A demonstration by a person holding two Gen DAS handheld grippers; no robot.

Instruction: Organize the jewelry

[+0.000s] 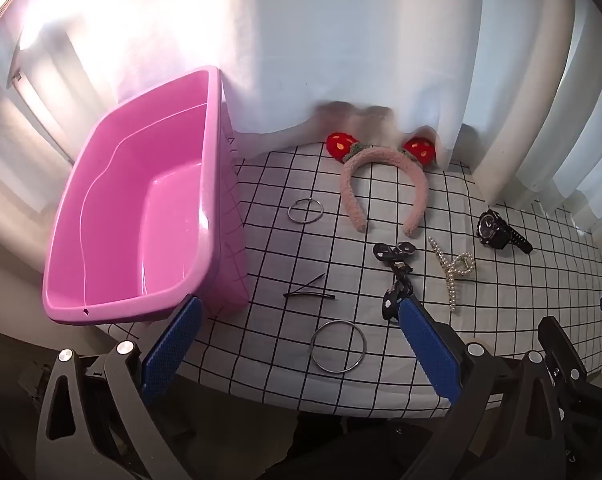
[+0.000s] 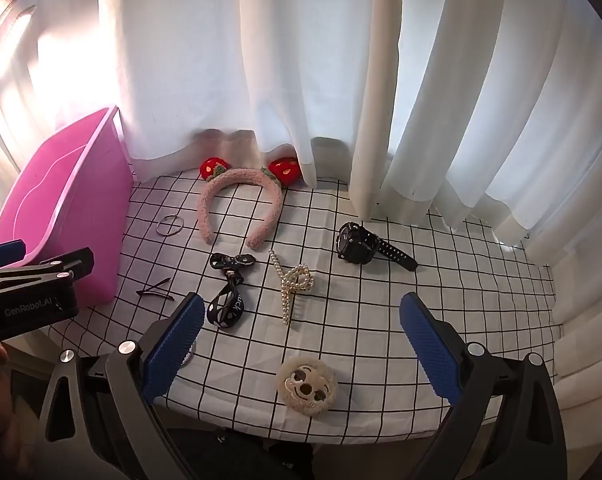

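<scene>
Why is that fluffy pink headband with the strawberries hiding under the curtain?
The fluffy pink headband lies at the table's far edge, and the white curtain drapes over its two red strawberry ears, partly covering them. Everything else lies flat on the checked cloth; the pink plastic tub holds nothing.

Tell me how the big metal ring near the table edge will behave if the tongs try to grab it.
The large metal ring looks thin and lies flat on the checked cloth, so gripping it may be hard. It is probably stiff, smooth and slippery. Stood on edge, it could roll.
</scene>
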